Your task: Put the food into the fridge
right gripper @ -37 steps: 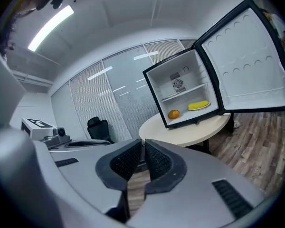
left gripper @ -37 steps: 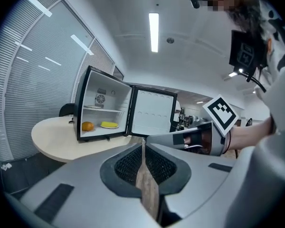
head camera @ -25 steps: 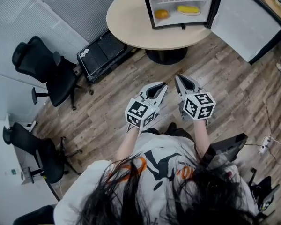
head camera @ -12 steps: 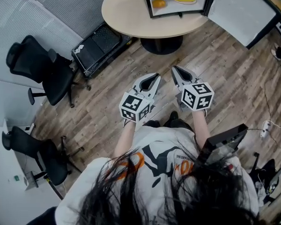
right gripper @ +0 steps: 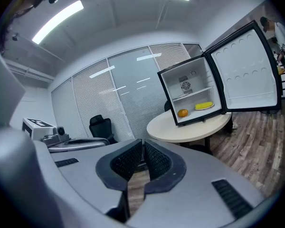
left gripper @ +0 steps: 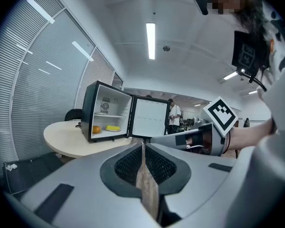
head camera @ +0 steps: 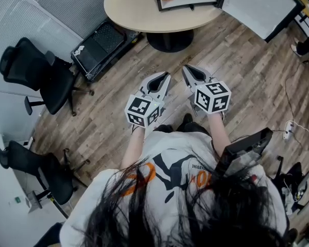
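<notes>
A small black fridge (right gripper: 194, 99) stands on the round beige table (head camera: 139, 12) with its door (right gripper: 247, 75) swung wide open. On its lower shelf lie an orange (right gripper: 182, 112) and a yellow banana on a plate (right gripper: 204, 105); both also show in the left gripper view, the orange (left gripper: 96, 129) beside the banana (left gripper: 113, 128). My left gripper (head camera: 167, 74) and right gripper (head camera: 185, 67) hang side by side over the wood floor, well short of the table. Both are shut and hold nothing. The fridge's upper shelf is cut off in the head view.
Two black office chairs (head camera: 38, 73) (head camera: 36, 169) stand at the left. A black case (head camera: 103, 48) lies on the floor by the table's base. A dark chair back (head camera: 244, 151) is at my right, with a power strip (head camera: 288, 130) beyond it. A person (left gripper: 173, 115) stands far behind the fridge.
The fridge and table have slid toward the top edge of the head view, so I stand farther from them. Both grippers stayed shut and side by side.
</notes>
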Tool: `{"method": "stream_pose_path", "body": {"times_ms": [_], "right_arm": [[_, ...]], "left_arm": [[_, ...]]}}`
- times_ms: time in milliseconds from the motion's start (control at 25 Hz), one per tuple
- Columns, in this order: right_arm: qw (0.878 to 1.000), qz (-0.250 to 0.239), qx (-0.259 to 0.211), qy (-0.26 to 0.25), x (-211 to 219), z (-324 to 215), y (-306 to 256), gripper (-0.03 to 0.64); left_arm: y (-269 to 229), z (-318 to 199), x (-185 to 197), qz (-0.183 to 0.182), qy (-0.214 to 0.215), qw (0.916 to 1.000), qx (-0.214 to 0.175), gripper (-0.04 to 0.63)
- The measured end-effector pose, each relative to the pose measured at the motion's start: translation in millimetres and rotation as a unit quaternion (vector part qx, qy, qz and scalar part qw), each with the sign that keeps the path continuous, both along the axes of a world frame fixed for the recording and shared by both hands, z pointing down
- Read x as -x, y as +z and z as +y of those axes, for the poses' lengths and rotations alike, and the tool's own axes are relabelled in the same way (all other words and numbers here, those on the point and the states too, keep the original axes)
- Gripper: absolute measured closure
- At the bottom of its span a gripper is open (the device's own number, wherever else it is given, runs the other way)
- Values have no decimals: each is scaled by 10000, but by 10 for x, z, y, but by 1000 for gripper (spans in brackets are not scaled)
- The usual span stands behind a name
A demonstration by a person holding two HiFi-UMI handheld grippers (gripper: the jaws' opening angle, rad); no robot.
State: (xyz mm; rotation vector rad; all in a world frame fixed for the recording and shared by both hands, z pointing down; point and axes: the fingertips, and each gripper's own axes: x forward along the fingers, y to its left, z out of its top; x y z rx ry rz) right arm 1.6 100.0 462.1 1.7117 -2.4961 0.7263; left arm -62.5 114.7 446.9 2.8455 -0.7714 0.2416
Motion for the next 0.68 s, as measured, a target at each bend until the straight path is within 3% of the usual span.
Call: {"method": "stream_pose_path", "body": {"times_ms": [680], "right_arm": [[9998,8,-59,-195,209,-98,-57,589]], "left_arm": [[-47,-44,206,-25,-184,9998,-75,581]]}}
